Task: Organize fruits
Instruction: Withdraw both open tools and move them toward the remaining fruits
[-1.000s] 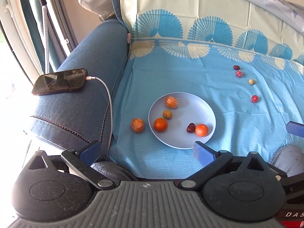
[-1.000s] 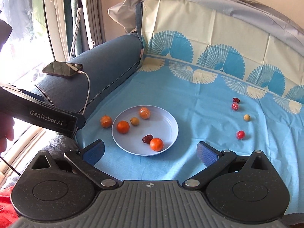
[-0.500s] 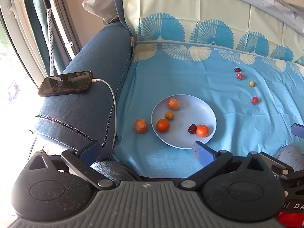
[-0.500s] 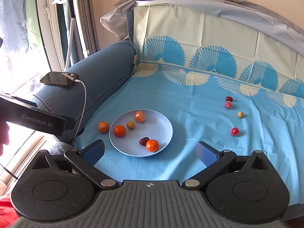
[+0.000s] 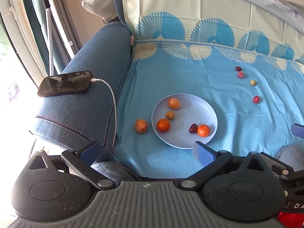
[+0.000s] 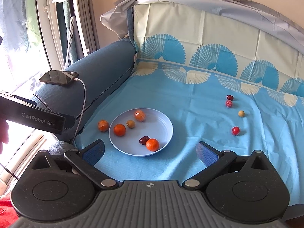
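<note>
From the left wrist view, the left gripper (image 5: 147, 150) is spread wide and grasps nothing, hanging near the front edge of a blue patterned cloth (image 5: 190, 79) laid over a sofa. A round pale blue plate (image 5: 199, 112) sits on the cloth, with five fruits in it: a wrapped orange fruit (image 5: 174, 103) at the far side, a small greenish-brown fruit (image 5: 170, 115), a smooth orange tangerine (image 5: 163, 125), and a dark red date (image 5: 193, 128) touching another tangerine (image 5: 203, 130). A second wrapped orange fruit (image 5: 141, 125) lies just left of the plate. Far right, four small fruits (image 5: 252, 82) are scattered, well apart from the plate. A black phone (image 5: 64, 83) on a white cable rests on the blue armrest (image 5: 98, 57). In the right wrist view, the right gripper (image 6: 151, 152) is likewise released and empty, near the plate's front rim, with the left gripper's black body at the left edge.
</note>
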A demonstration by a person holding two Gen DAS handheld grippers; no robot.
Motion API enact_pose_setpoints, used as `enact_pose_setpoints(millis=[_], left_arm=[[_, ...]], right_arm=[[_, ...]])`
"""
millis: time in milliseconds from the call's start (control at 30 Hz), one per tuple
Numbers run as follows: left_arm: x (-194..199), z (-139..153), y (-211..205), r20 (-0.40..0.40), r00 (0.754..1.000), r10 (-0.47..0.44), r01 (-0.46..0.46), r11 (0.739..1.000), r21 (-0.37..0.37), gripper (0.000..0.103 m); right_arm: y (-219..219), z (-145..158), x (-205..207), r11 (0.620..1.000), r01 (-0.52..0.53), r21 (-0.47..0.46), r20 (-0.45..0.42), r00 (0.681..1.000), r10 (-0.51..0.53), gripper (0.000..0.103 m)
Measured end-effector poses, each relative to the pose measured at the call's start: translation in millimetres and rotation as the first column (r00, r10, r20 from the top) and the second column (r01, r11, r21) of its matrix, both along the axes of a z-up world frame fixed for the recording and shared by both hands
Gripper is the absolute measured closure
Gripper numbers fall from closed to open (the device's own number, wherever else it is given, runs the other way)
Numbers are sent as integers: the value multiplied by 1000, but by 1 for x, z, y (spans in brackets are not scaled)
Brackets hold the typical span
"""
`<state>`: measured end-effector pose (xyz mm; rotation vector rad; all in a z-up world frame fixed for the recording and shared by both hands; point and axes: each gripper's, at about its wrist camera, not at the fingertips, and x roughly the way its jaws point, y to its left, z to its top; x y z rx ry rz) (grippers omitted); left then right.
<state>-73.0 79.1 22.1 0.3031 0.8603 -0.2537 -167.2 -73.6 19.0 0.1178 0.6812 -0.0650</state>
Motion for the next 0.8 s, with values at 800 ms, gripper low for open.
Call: enact_pose_setpoints(millis=[800], left_arm=[[37,-13,-40,-51,998,-32,34,999,34,0]], right_arm=[[-39,-24,21,991,116,66,-40,993,-113,1]])
